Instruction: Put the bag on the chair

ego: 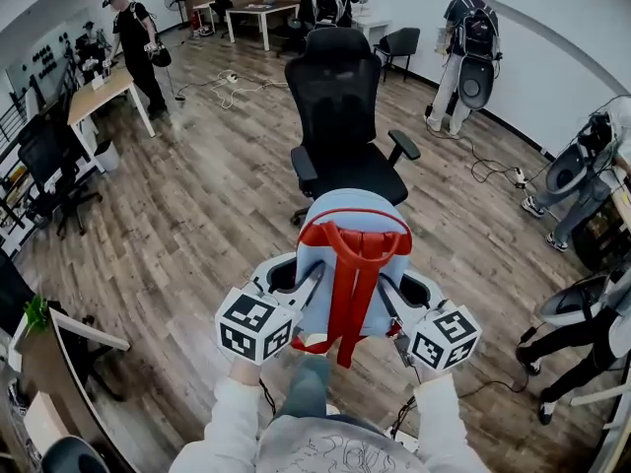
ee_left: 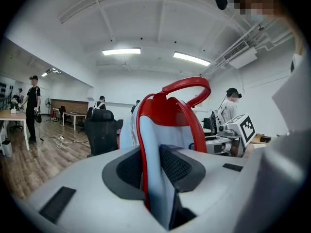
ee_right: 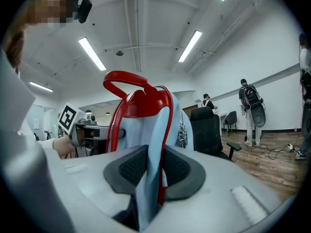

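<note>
bag point(ego: 353, 254): was held up at lower centre, not yet on chair point(ego: 340, 106) at frame centre | left gripper point(ee_left: 154, 169): jaws clamped bag's left edge | right gripper point(ee_right: 151, 171): jaws clamped right edge

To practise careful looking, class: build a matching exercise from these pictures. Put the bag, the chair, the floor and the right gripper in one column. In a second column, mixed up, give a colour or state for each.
Column one
1. bag
2. chair
3. floor
4. right gripper

Column two
A. black, nothing on it
B. shut on the bag
C. light blue and red
D. brown wooden boards

Pairs: 1-C, 2-A, 3-D, 4-B
</note>
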